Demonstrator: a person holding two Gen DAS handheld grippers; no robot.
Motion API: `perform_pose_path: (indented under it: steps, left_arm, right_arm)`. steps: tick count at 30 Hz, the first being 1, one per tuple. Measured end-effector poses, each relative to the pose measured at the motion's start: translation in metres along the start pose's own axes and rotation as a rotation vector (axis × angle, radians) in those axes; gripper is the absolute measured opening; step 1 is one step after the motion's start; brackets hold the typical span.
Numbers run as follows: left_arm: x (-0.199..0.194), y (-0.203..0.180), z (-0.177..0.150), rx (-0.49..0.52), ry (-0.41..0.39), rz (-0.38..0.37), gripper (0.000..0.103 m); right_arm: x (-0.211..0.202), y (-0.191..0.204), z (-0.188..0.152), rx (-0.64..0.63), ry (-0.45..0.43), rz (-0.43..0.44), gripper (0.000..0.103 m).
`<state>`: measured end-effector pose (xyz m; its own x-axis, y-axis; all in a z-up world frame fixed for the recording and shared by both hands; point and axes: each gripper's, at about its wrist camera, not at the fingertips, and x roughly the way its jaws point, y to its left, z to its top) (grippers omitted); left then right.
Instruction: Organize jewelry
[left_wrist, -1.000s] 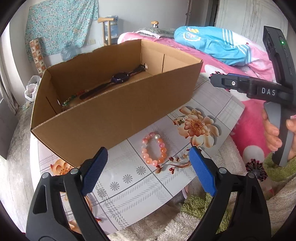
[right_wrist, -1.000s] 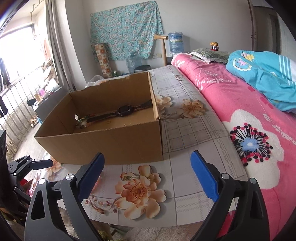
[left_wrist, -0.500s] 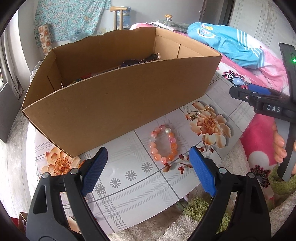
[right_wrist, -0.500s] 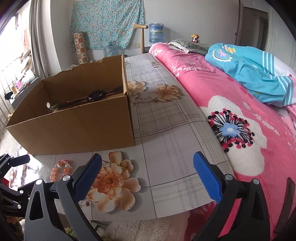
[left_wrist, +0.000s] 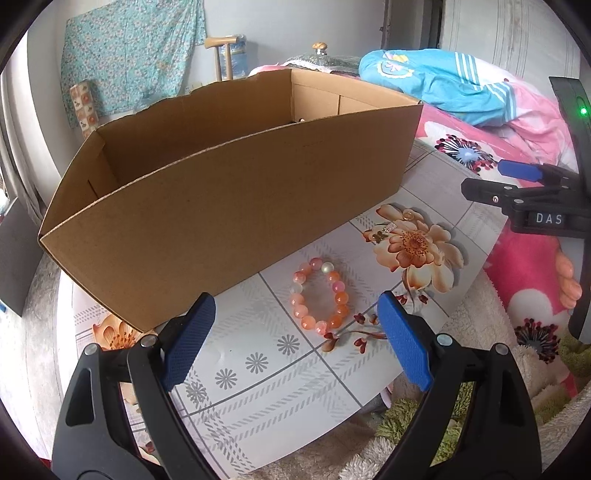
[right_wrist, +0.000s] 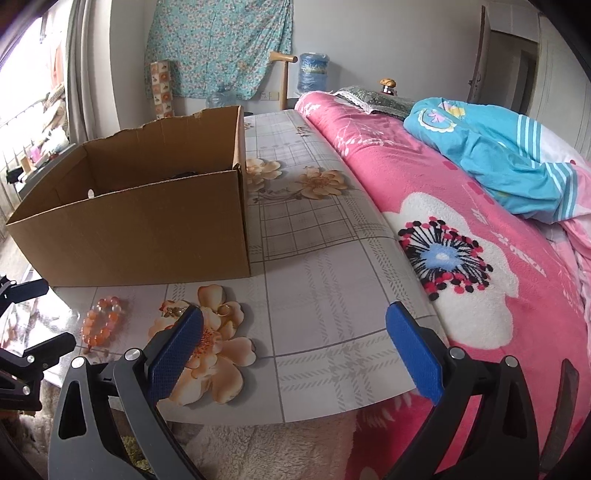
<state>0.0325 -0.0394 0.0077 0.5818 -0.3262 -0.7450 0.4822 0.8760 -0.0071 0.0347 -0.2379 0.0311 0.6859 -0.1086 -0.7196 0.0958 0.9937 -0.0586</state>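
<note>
A bracelet (left_wrist: 319, 295) of pink and orange beads lies on the flowered tablecloth (left_wrist: 258, 369) in front of an open cardboard box (left_wrist: 229, 206). My left gripper (left_wrist: 295, 314) hovers just short of it. Its blue pads stand on either side of the bracelet without touching it, and the jaws are closing. Small gold pieces (left_wrist: 384, 230) rest on a printed flower to the right. My right gripper (right_wrist: 295, 317) is open over the table's near edge with nothing between its pads. The bracelet (right_wrist: 101, 325) lies to its left. A dark item (right_wrist: 184, 173) barely shows inside the box (right_wrist: 147, 236).
A bed with a pink flowered blanket (right_wrist: 461, 221) and a blue quilt (right_wrist: 498, 147) borders the table on the right. A fluffy rug (left_wrist: 406, 424) lies below the table's near edge. A hand holds the right gripper (left_wrist: 517, 184) at the right of the left wrist view.
The left wrist view has dropped lower and closer, so the bracelet looks bigger and the box's contents are hidden behind its wall. The right gripper tipped down, and the bracelet came into its view.
</note>
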Motion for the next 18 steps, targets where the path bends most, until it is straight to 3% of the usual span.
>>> perform_pose_path:
  steps: [5,10,12,16,18]
  left_arm:
    - [0.007,-0.013,0.002,0.047,0.003,-0.057,0.057]
    - [0.024,-0.032,0.004,0.138,0.037,-0.068,0.039]
    - [0.033,-0.035,0.004,0.154,0.064,-0.053,0.027]
    - [0.04,-0.028,0.003,0.12,0.085,-0.053,0.019]
    - [0.04,-0.021,0.003,0.095,0.086,-0.051,0.01]
  right_arm:
    - [-0.001,0.003,-0.009,0.053,0.019,0.108,0.096]
    - [0.005,0.014,-0.013,0.061,0.055,0.174,0.096]
    - [0.005,0.019,-0.014,0.061,0.059,0.198,0.096]
    - [0.005,0.027,-0.015,0.034,0.061,0.22,0.093]
    - [0.006,0.03,-0.014,0.019,0.063,0.224,0.09]
